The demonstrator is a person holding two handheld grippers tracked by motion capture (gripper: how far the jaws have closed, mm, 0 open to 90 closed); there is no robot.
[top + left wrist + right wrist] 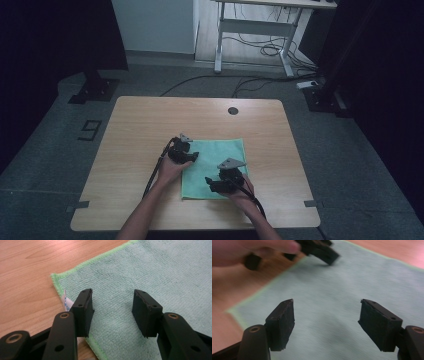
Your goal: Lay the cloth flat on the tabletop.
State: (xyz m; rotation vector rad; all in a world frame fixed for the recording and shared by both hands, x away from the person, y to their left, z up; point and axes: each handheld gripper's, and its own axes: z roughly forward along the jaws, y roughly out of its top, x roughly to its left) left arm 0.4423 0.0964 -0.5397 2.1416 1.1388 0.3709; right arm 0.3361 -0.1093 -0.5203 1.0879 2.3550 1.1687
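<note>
The rectangular light wooden table (150, 125) carries a flat mint-green terry cloth (220, 150) with a lighter green stitched hem, spread on the near half of the table, slightly right of centre. A round dark grommet (233, 110) sits in the table beyond the cloth's far edge.

The left black two-jaw gripper (193, 158) rests at the cloth's left edge. In the left gripper view its jaws stand apart over the cloth (150, 272), one jaw near the hem corner, with nothing clamped between them. A small white label (66, 300) protrudes beside the cloth's hem.

The right black two-jaw gripper (209, 182) is positioned over the cloth's near right portion. In the right gripper view its jaws stand wide apart above the cloth (332, 297), holding nothing. The left gripper (318, 250) appears beyond the cloth's far side there.
</note>
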